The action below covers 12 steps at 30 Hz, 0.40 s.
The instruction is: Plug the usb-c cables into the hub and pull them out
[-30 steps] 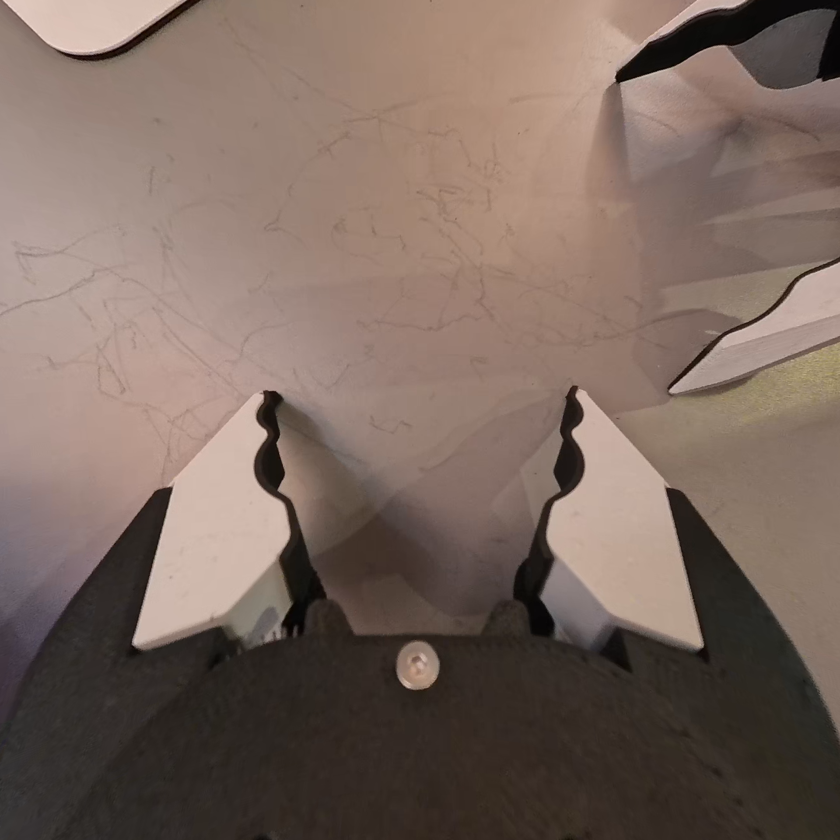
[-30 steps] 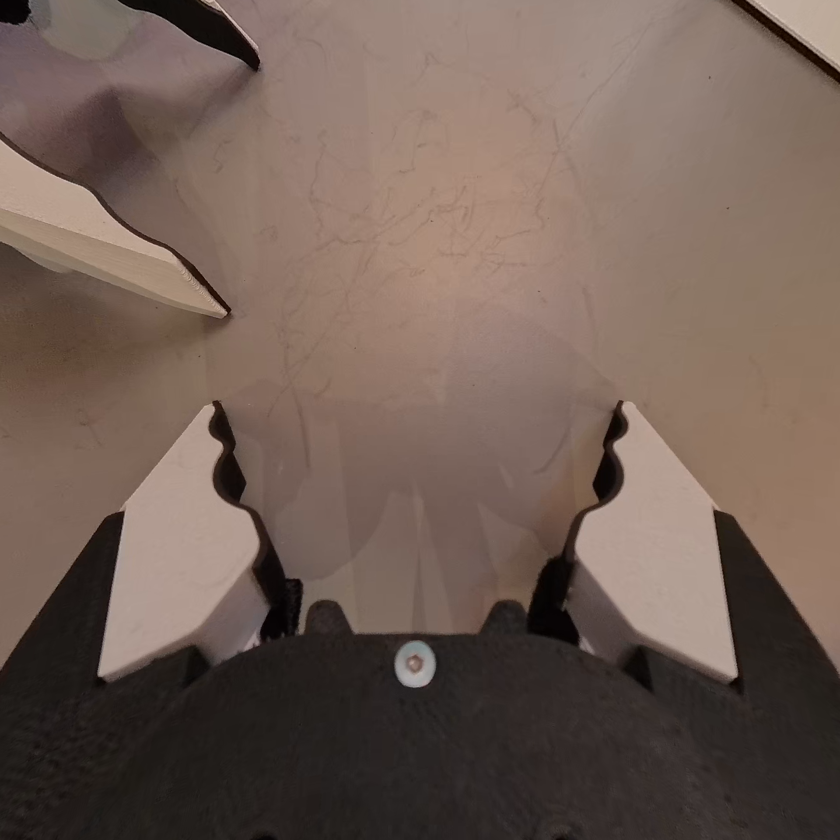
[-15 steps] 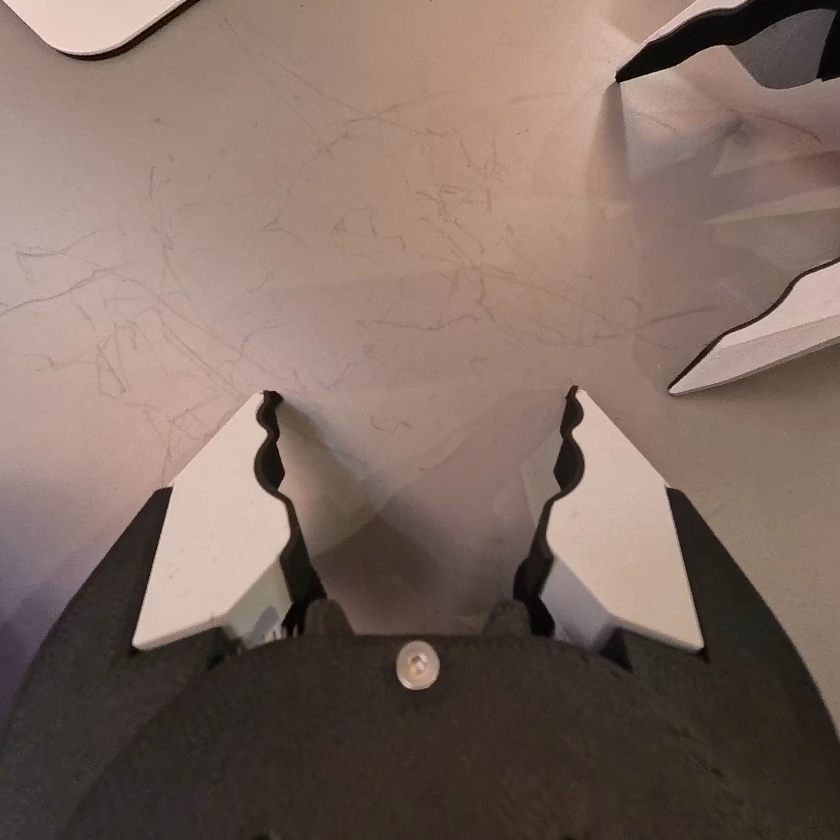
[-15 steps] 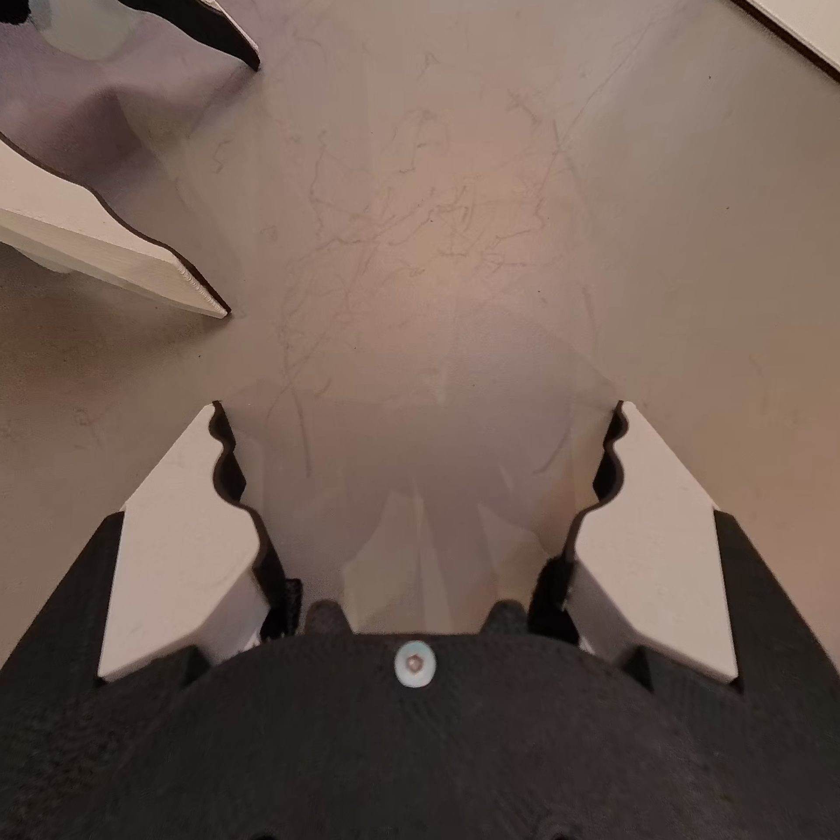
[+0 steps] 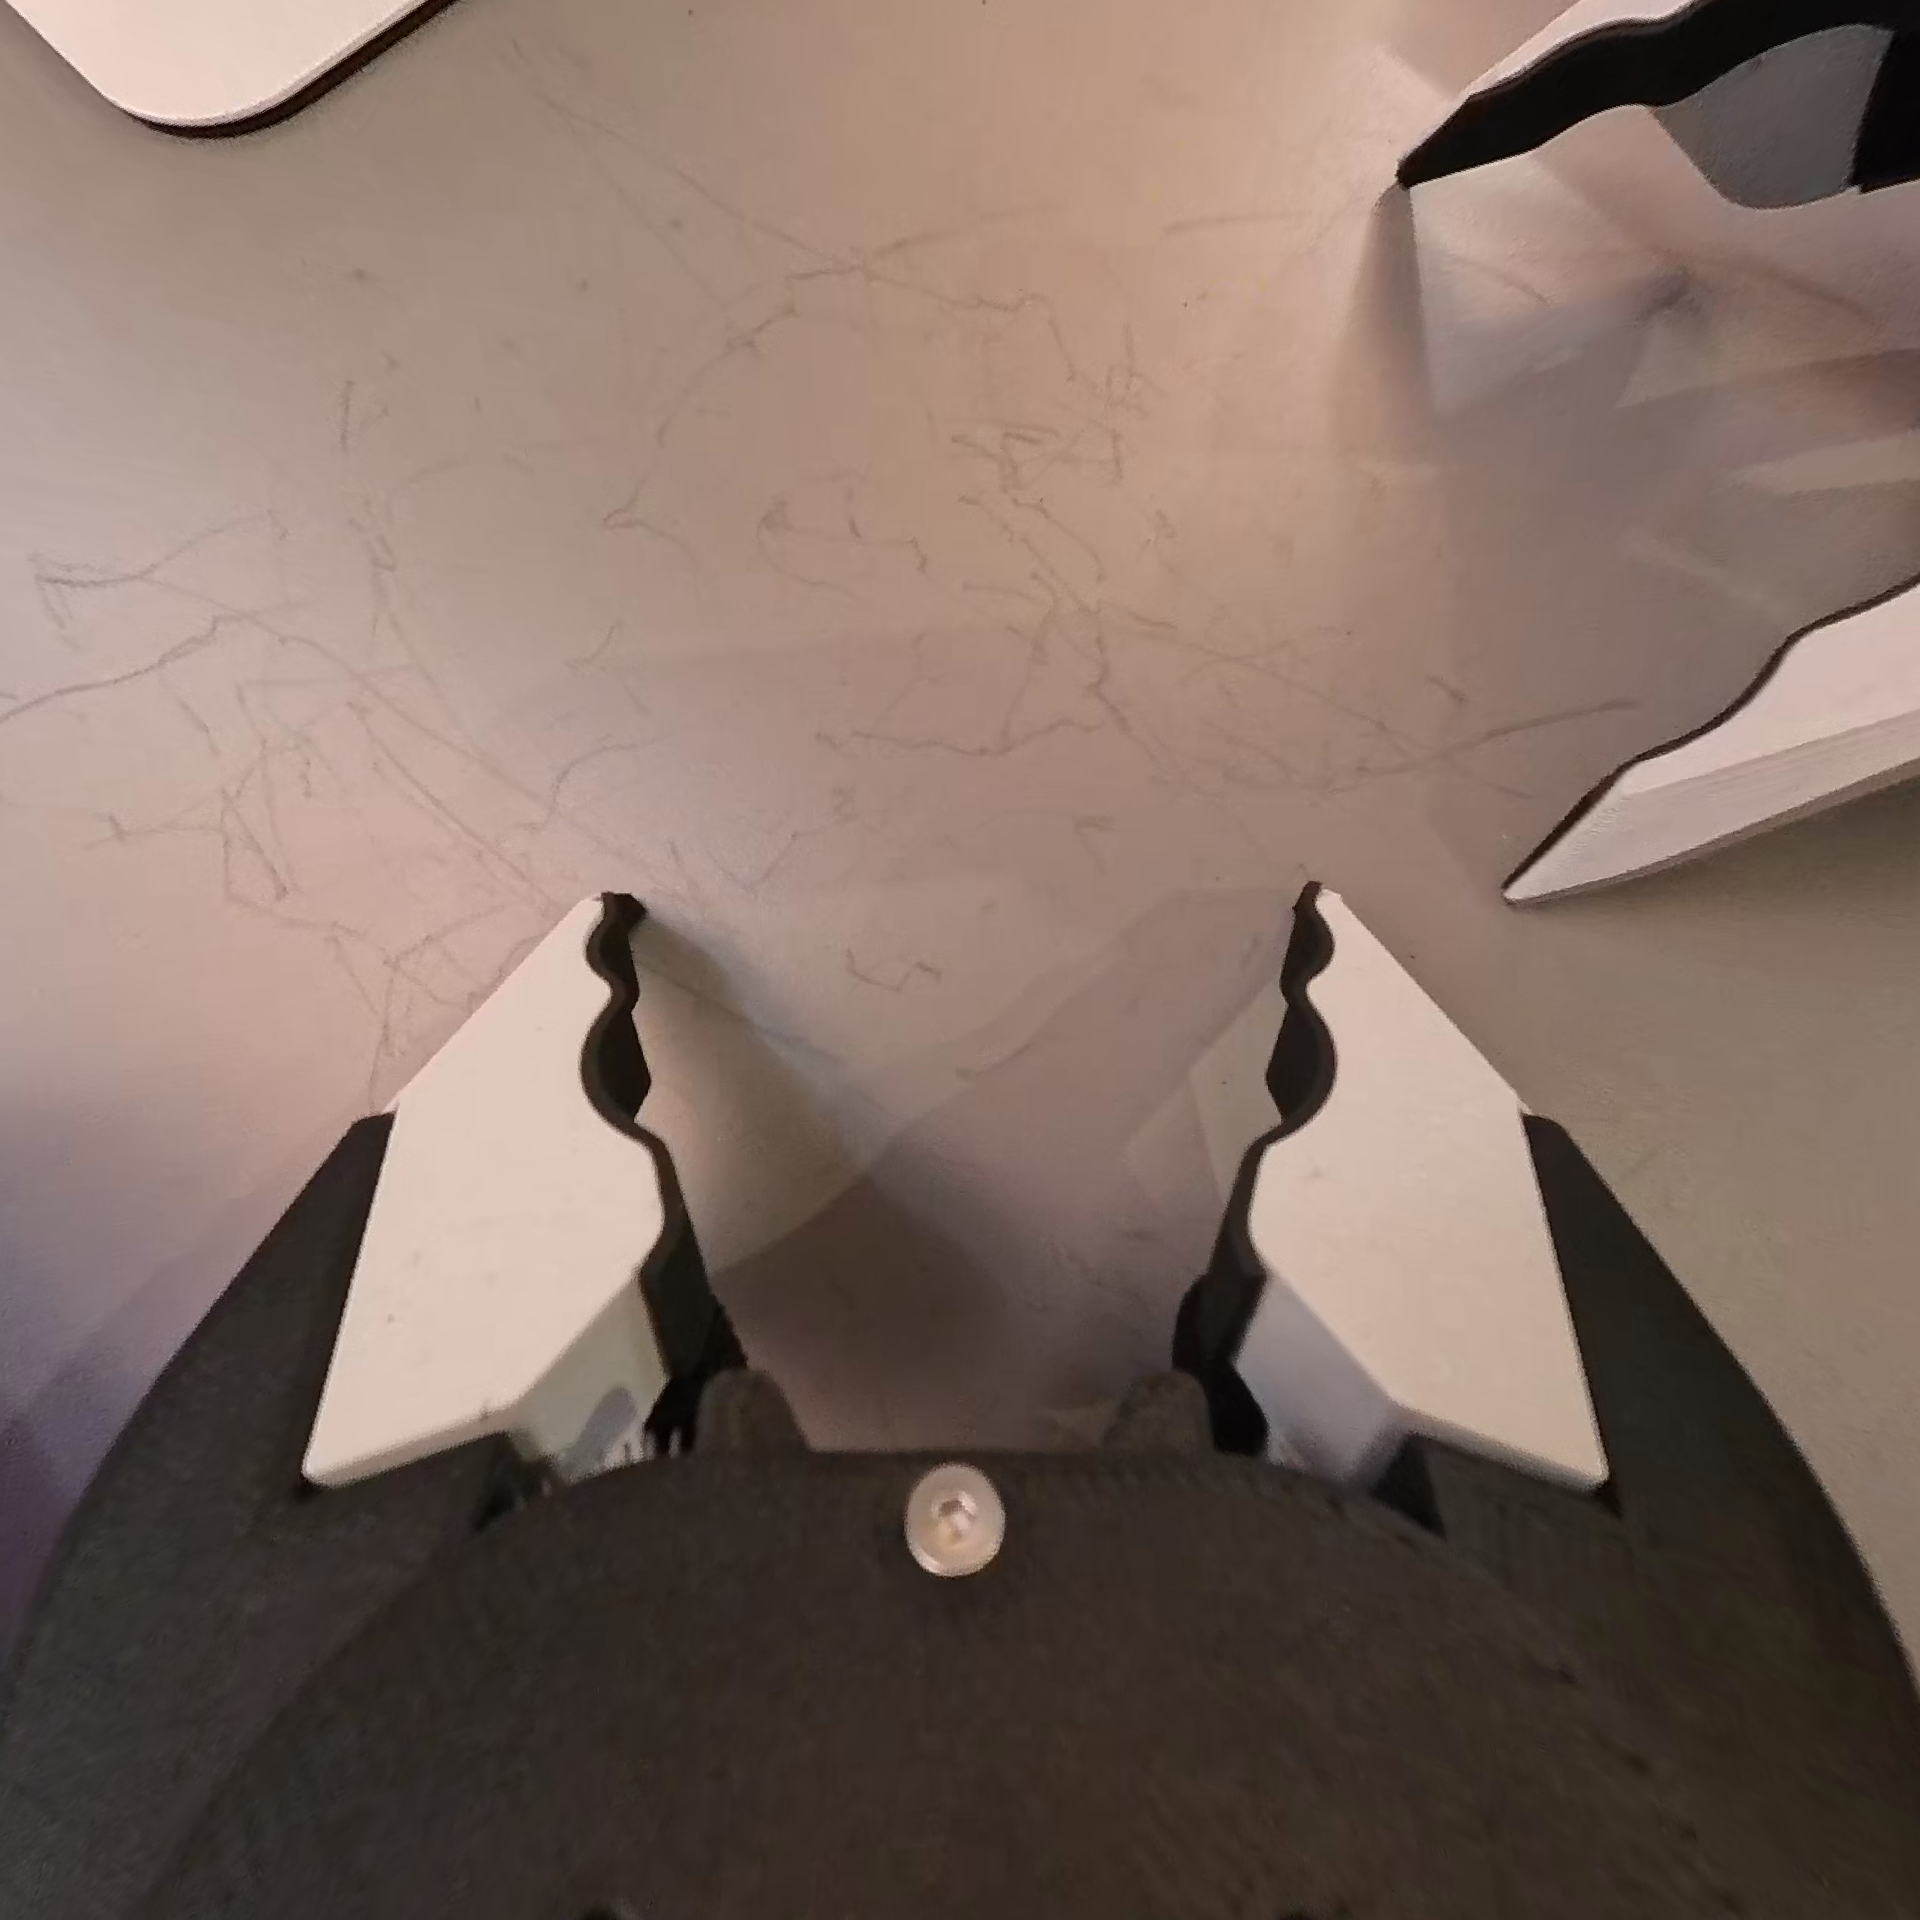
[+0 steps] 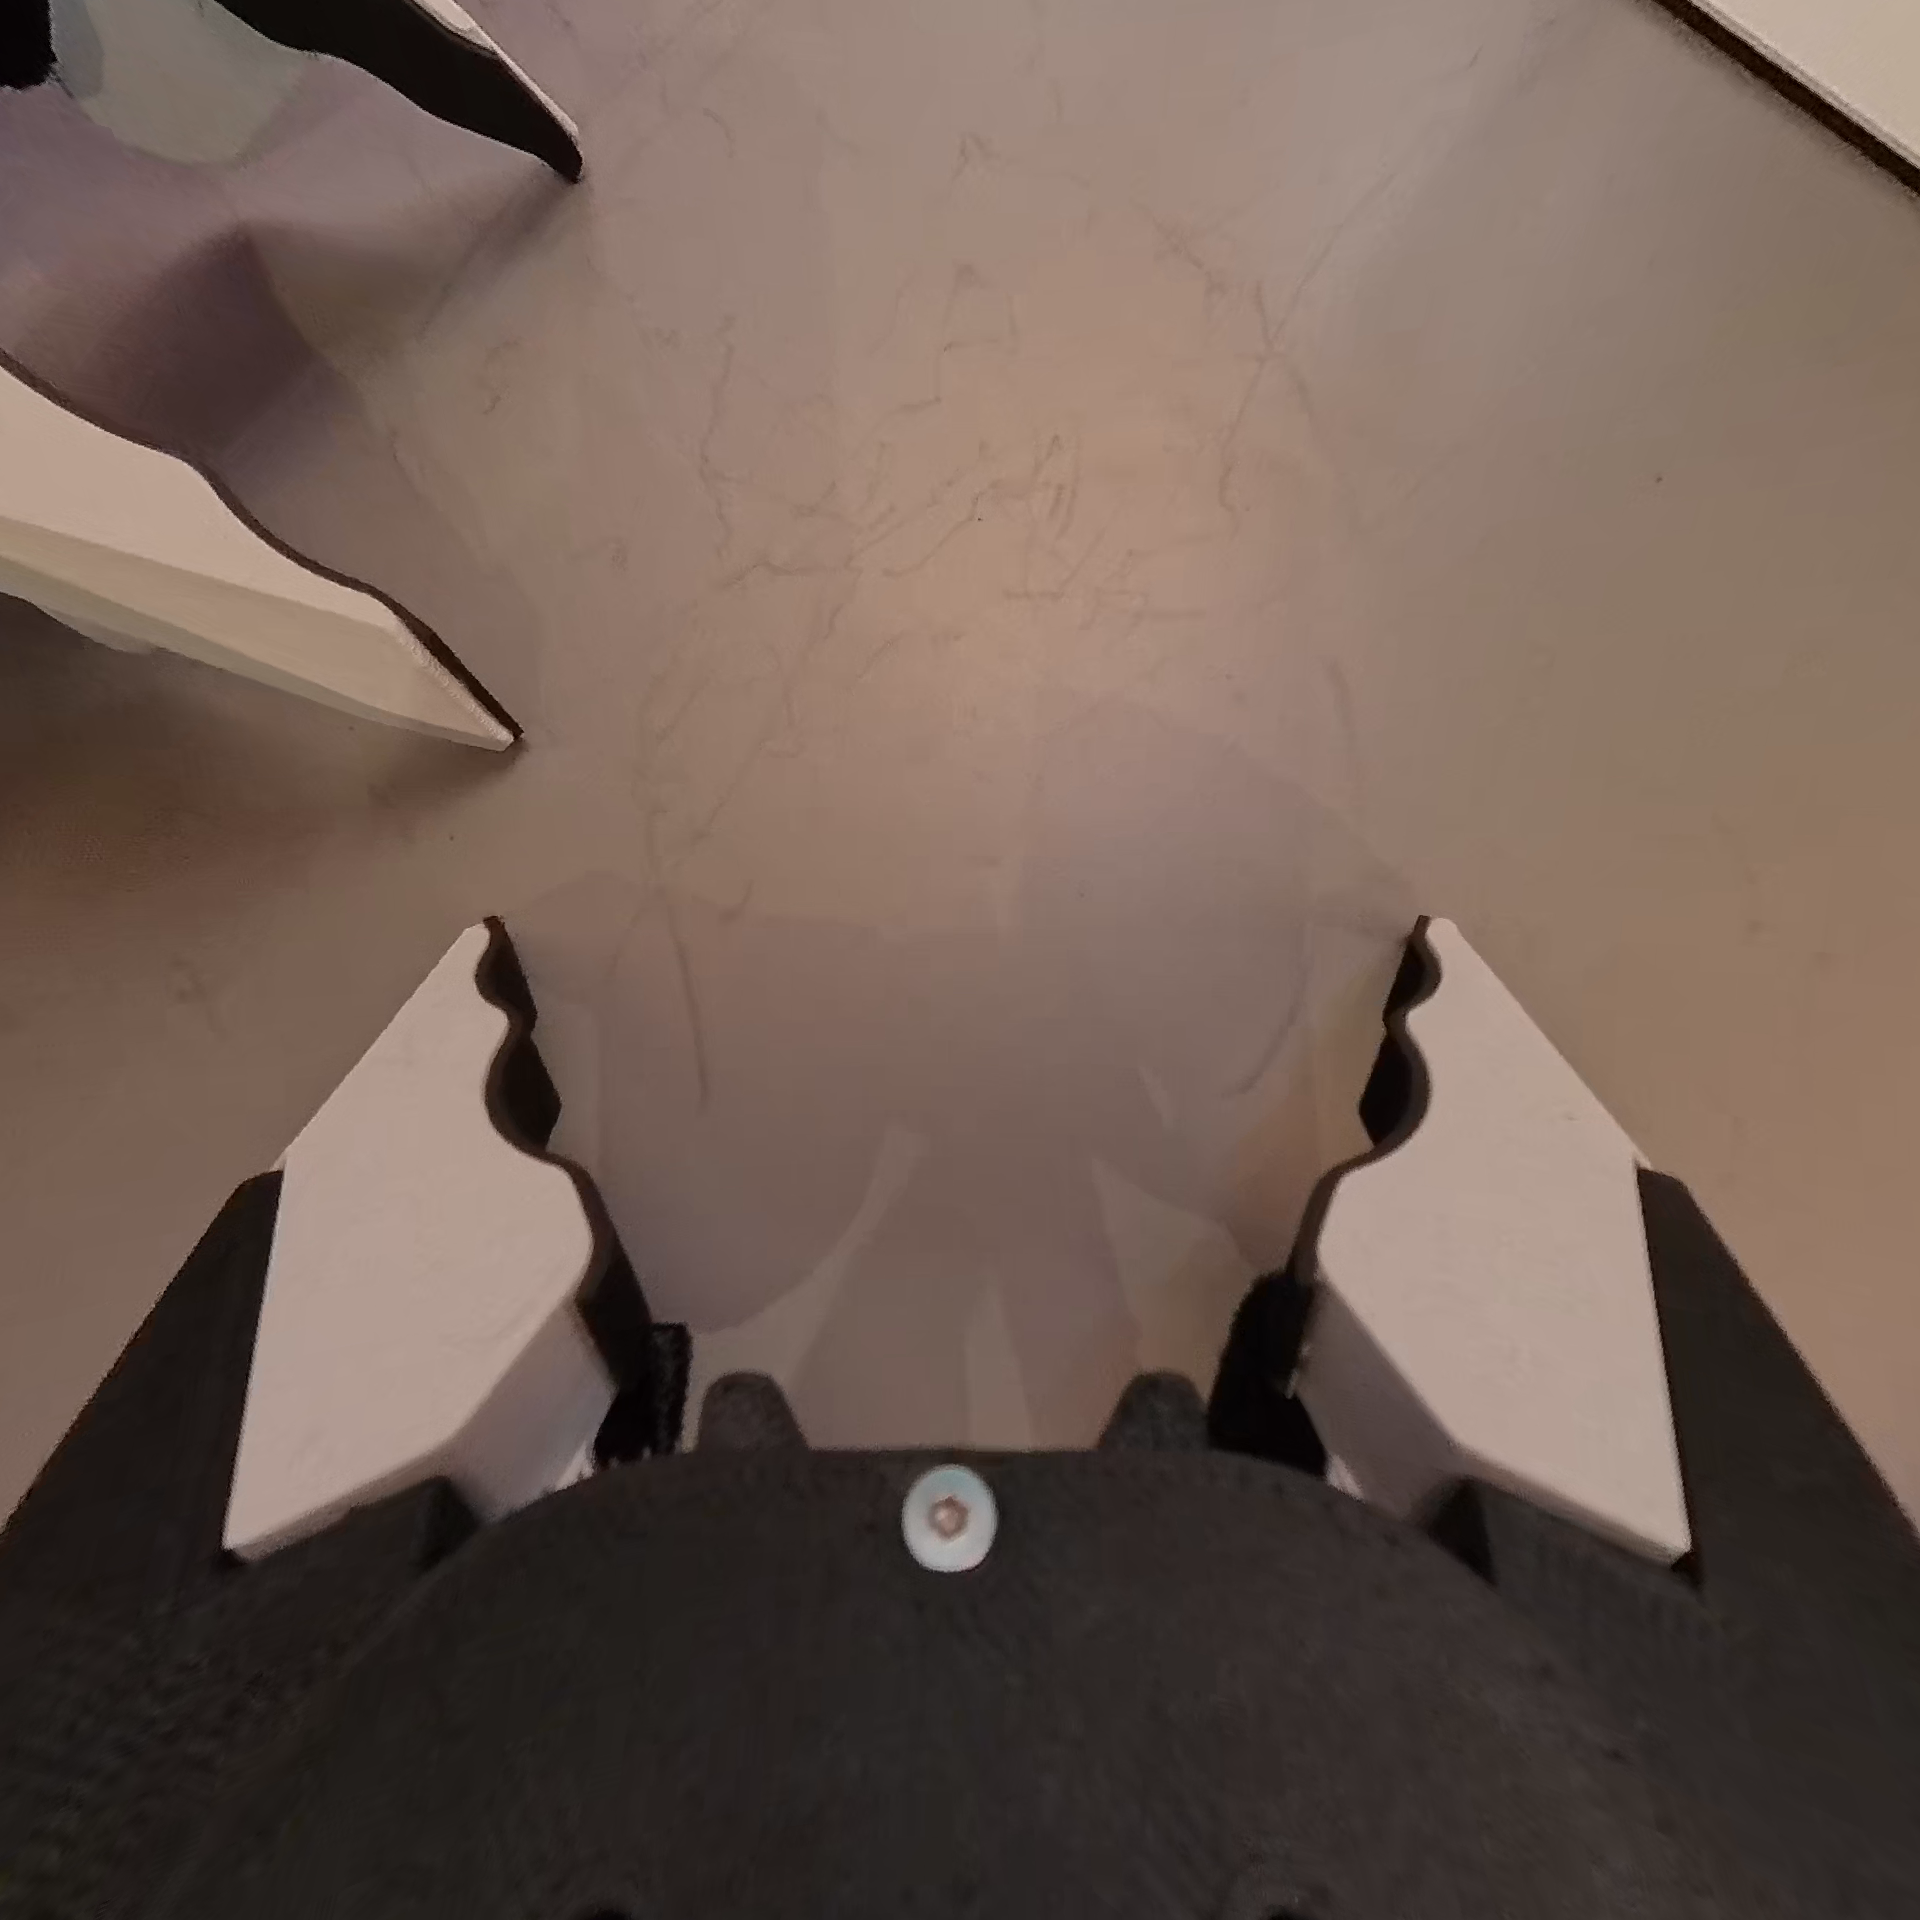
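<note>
No hub or usb-c cable shows in either view. My left gripper (image 5: 961,899) is open and empty, its white fingers close above a scratched grey table surface (image 5: 831,520). My right gripper (image 6: 956,925) is also open and empty over the same surface (image 6: 1039,520). The right gripper's fingers (image 5: 1704,790) reach into the left wrist view from the right edge. The left gripper's fingers (image 6: 260,623) reach into the right wrist view from the left edge. Both grippers point down at the table, side by side.
A white board with a rounded dark-edged corner (image 5: 208,62) lies at the top left of the left wrist view. Another white dark-edged panel (image 6: 1829,73) crosses the top right corner of the right wrist view.
</note>
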Tool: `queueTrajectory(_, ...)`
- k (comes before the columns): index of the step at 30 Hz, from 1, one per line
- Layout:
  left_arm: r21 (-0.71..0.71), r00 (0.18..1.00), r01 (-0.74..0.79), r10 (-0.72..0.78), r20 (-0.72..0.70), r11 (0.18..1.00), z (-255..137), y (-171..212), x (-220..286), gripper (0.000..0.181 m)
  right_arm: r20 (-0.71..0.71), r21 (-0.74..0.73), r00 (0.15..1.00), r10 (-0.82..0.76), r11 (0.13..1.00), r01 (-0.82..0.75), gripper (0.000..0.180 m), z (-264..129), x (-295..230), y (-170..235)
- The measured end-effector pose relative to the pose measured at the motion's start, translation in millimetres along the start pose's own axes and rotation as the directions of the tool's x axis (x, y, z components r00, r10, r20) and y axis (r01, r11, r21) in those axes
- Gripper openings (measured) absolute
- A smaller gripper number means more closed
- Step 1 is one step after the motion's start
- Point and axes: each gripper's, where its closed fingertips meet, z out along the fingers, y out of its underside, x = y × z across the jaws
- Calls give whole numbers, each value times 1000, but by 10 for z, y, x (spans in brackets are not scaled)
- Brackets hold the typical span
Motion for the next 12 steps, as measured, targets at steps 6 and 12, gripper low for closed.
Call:
queueTrajectory(6, 0, 1000, 0, 0, 0, 1000, -4, 1, 2, 121, 5, 4, 1000, 3, 1000, -3, 156, -5, -5, -4)
queueTrajectory(12, 0, 1000, 0, 0, 0, 1000, -9, 0, 7, 121, -4, -5, 1000, 3, 1000, -3, 155, -13, -15, -10)
